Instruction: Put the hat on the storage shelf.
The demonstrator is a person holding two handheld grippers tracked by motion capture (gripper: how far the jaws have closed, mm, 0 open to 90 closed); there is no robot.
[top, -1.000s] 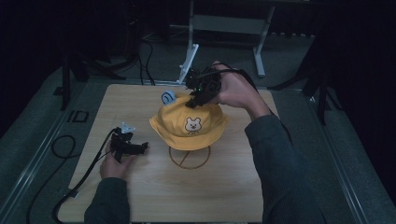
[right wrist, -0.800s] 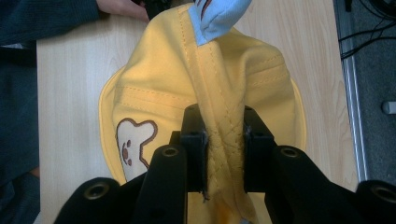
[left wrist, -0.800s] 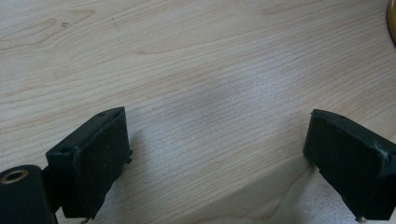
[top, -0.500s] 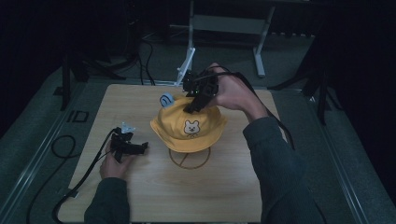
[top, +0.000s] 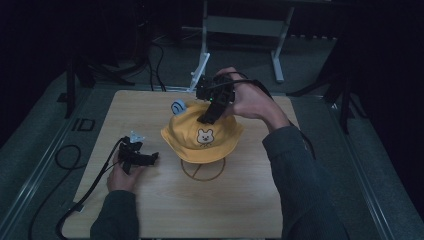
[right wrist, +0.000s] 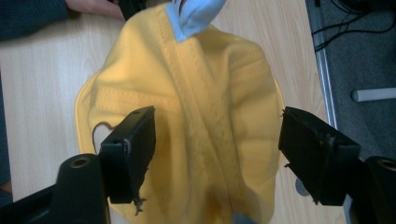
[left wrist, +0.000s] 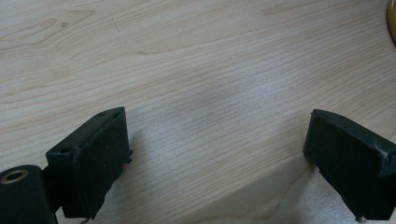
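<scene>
On the light wooden table (top: 150, 210), a yellow bucket hat (top: 200, 142) is sitting on a thin wire stand (top: 202, 170), whose ring base is showing just below the brim. A small bear face is facing the person from the front of the crown, and a pale blue ear (top: 178, 106) is sticking up at the hat's far left edge. Above the crown's far side, the right gripper (top: 207, 117) is hovering with its tips pointing down at the fabric. Its jaws have just been opening, and in the right gripper view they are standing wide apart, one on each side of the seamed yellow crown (right wrist: 210, 116), with neither pad pressing on the cloth; whether the tips are brushing the hat I cannot tell. The blue ear (right wrist: 194, 16) is showing at the top of that view.

Near the table's left side, well apart from the hat, the left gripper (top: 150, 157) is resting low in the person's left hand (top: 120, 172), with its cable trailing off the table edge. In the left gripper view its jaws are spread wide over bare wood grain (left wrist: 210, 70), holding nothing.
</scene>
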